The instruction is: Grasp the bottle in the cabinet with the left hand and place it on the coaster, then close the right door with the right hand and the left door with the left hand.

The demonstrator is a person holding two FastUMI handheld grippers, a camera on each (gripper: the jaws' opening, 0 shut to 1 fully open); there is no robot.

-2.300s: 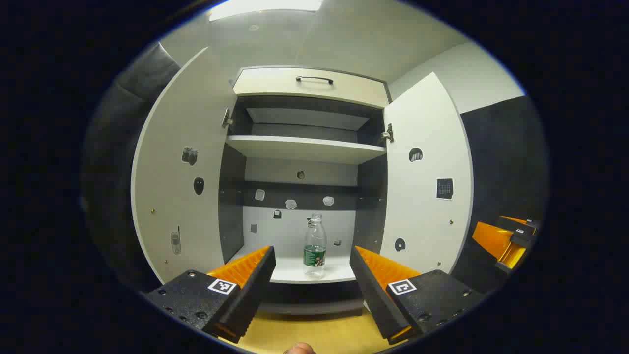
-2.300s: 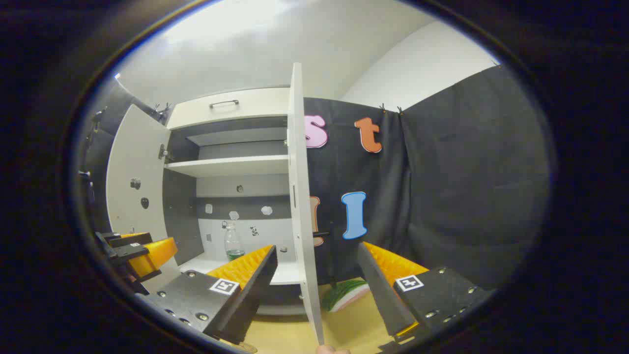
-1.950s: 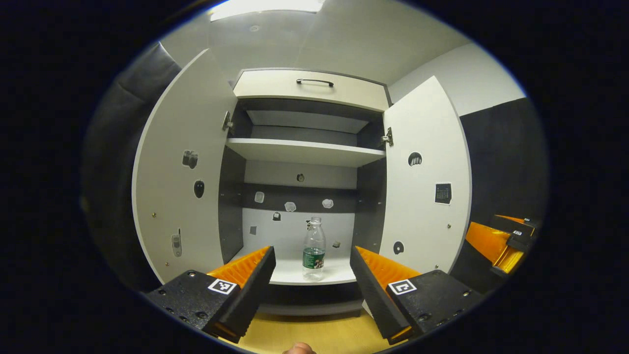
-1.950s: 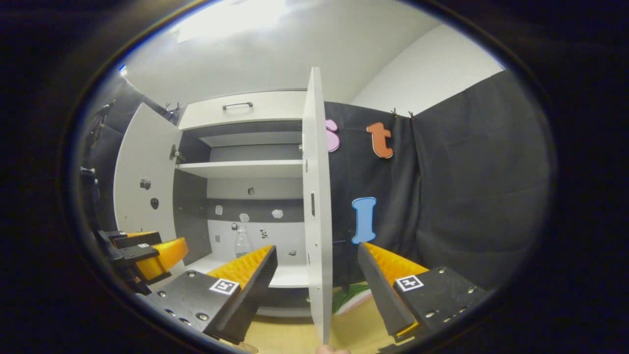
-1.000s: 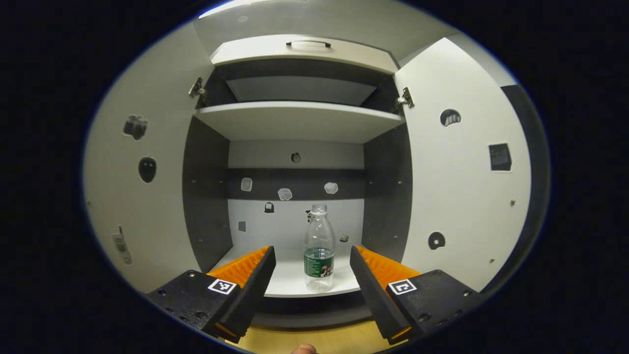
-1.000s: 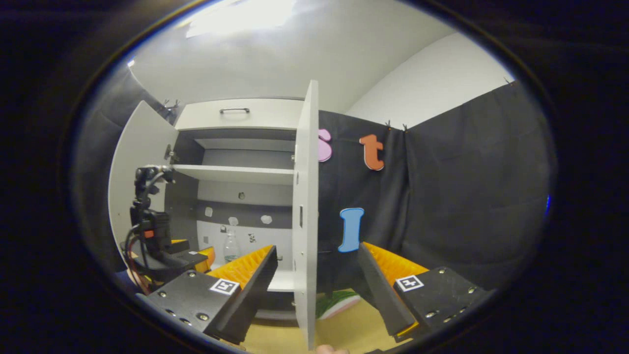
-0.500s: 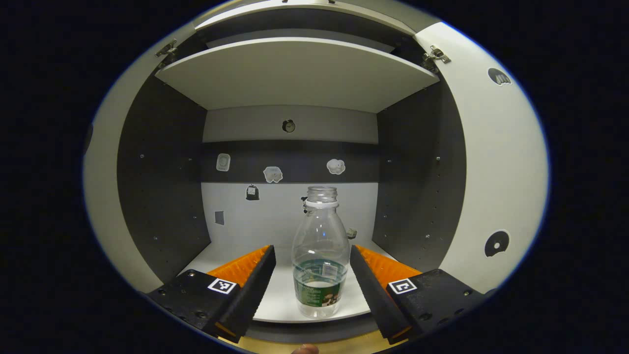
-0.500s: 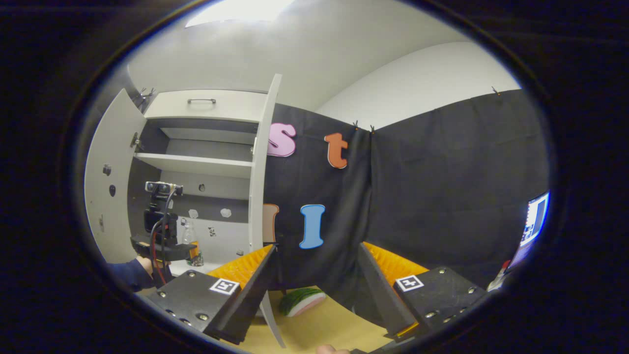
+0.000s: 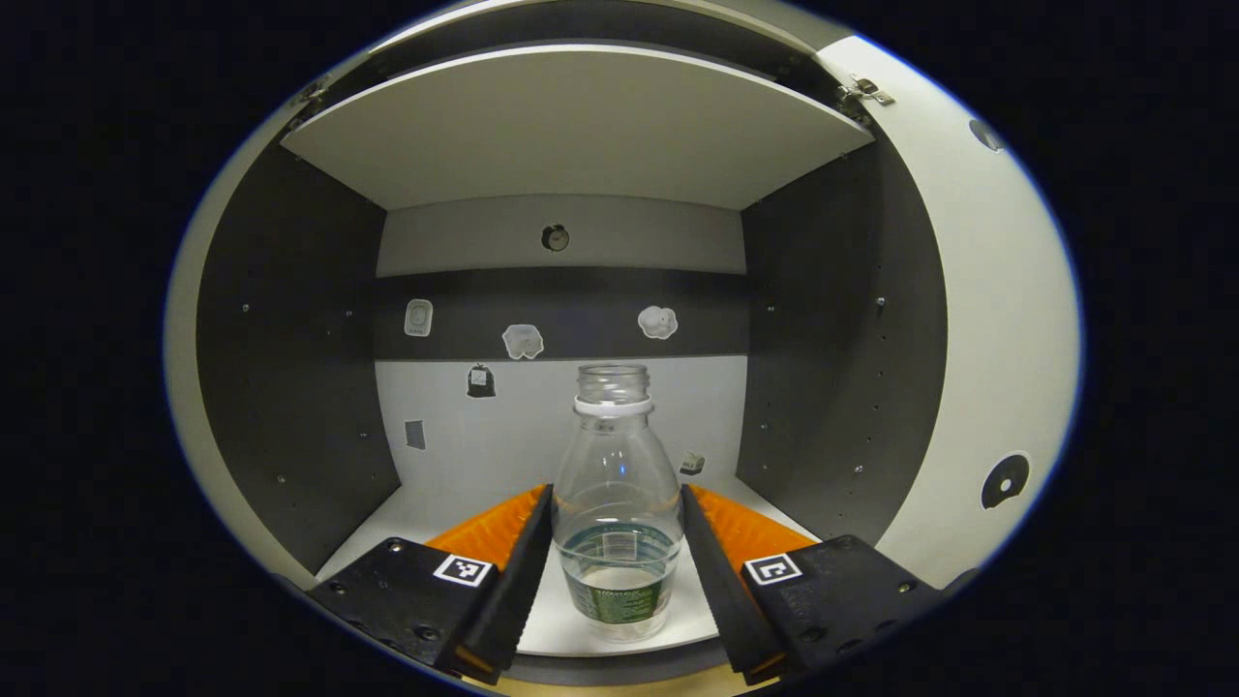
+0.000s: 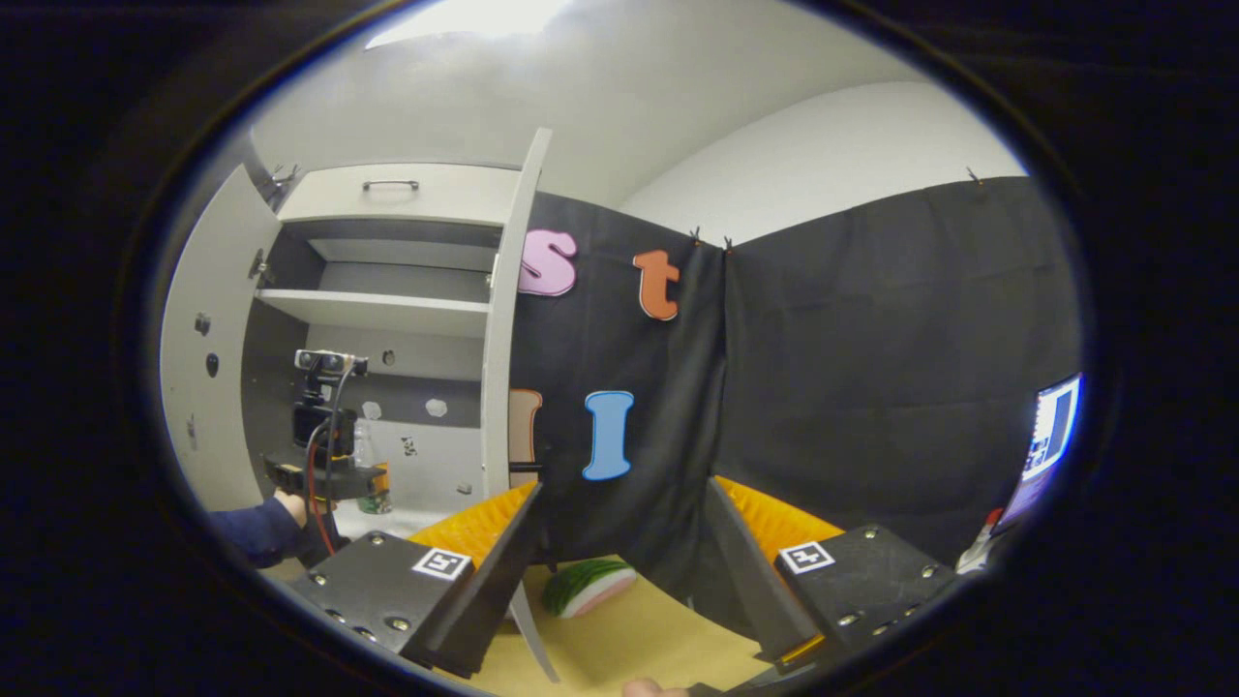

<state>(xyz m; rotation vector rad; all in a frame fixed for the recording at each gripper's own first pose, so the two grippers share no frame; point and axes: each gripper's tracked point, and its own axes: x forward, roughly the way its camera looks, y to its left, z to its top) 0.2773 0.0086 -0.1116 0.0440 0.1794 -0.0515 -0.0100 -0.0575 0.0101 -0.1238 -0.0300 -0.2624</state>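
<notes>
A clear plastic bottle (image 9: 616, 523) with a green label and no cap stands on the cabinet's lower shelf (image 9: 445, 508). My left gripper (image 9: 616, 490) reaches into the cabinet, and both fingers press against the bottle's sides. In the right gripper view the left gripper (image 10: 329, 474) sits by the bottle (image 10: 366, 472), held by a hand in a dark sleeve (image 10: 250, 534). My right gripper (image 10: 624, 499) hangs open over the yellow table, holding nothing. A flat green-and-pink coaster (image 10: 586, 586) lies beyond it. The right door (image 10: 498, 319) and left door (image 10: 194, 368) both stand open.
An upper shelf (image 9: 581, 126) spans the cabinet close above the bottle, and dark side walls (image 9: 290, 368) flank it. A drawer with a handle (image 10: 390, 184) tops the cabinet. A lit screen (image 10: 1050, 431) glows at the far right. The yellow table (image 10: 639, 639) runs beneath my right gripper.
My left gripper moved forward into the cabinet and its fingers closed in on the bottle. My right gripper swung right, away from the right door's edge.
</notes>
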